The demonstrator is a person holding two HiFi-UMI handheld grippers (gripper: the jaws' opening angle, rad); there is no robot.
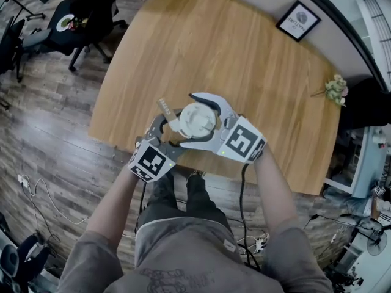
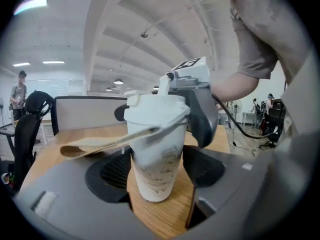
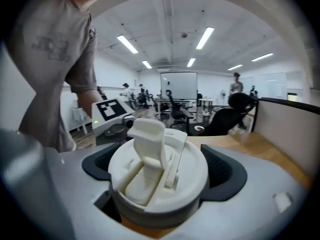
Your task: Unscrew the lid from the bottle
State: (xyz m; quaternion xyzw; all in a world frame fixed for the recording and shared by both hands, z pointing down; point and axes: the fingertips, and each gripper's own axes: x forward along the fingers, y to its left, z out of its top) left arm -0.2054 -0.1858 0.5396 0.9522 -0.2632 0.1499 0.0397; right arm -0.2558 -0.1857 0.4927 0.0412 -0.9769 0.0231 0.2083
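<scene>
A white bottle (image 2: 153, 171) with a faint drawing on its side stands on the wooden table (image 1: 201, 47) near the front edge. Its white flip-spout lid (image 3: 157, 176) is on top, and a tan strap (image 2: 95, 145) sticks out sideways from the rim. My left gripper (image 2: 156, 170) is low on the bottle's body, with its pads pressed on both sides. My right gripper (image 3: 159, 174) comes from the other side at the height of the lid (image 1: 197, 119). Its jaws stand wide around the lid, and I see no squeeze on it.
A framed picture (image 1: 298, 20) and a small bunch of flowers (image 1: 335, 90) lie at the table's far right. Office chairs (image 1: 79, 17) stand beyond the far left corner. Cables (image 1: 36, 194) run over the floor beside the person's legs.
</scene>
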